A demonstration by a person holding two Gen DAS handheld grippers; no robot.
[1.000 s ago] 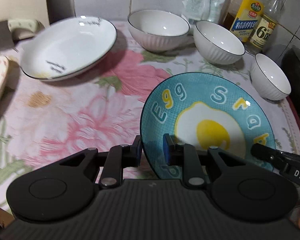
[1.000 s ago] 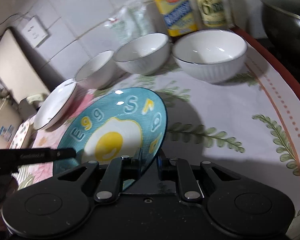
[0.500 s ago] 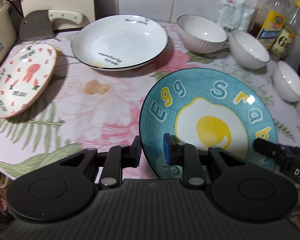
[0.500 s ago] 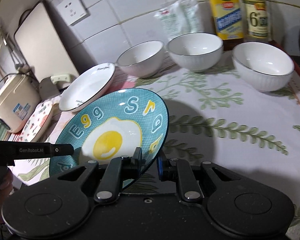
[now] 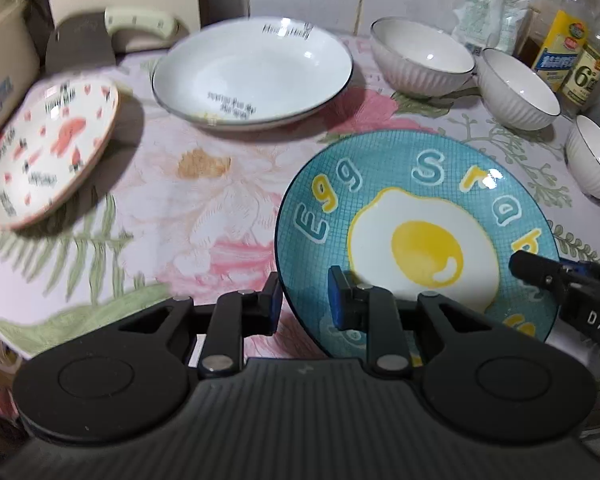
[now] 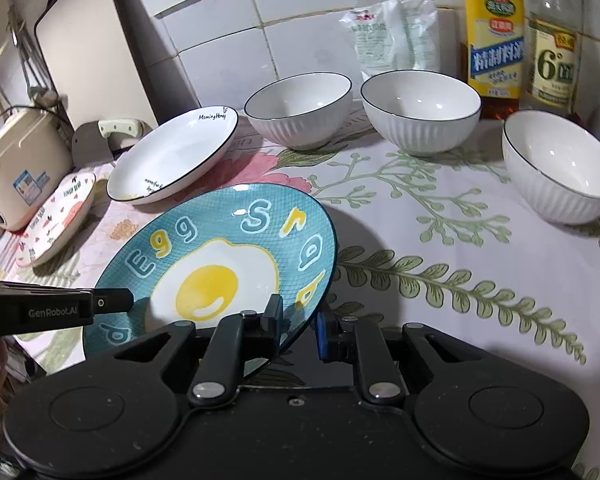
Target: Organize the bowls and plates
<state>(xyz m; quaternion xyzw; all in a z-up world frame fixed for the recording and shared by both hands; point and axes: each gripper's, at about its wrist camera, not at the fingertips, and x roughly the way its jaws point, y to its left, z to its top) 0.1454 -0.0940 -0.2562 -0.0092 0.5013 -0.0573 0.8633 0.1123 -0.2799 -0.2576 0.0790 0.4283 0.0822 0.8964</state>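
A teal plate painted with a fried egg hangs tilted above the flowered cloth, held from two sides. My left gripper is shut on its near left rim. My right gripper is shut on the near right rim of the same plate. Farther left lie a white deep plate and a small pink-patterned plate. Along the back right stand three white ribbed bowls.
Two bottles and a white packet stand against the tiled wall. A cleaver, a beige cooker and a leaning cutting board crowd the back left. A dark pot edge shows at far right.
Both grippers have carried the egg plate leftward over the cloth. The pink plate, cleaver and cooker have come into view, and the bowls have slid toward the right edge.
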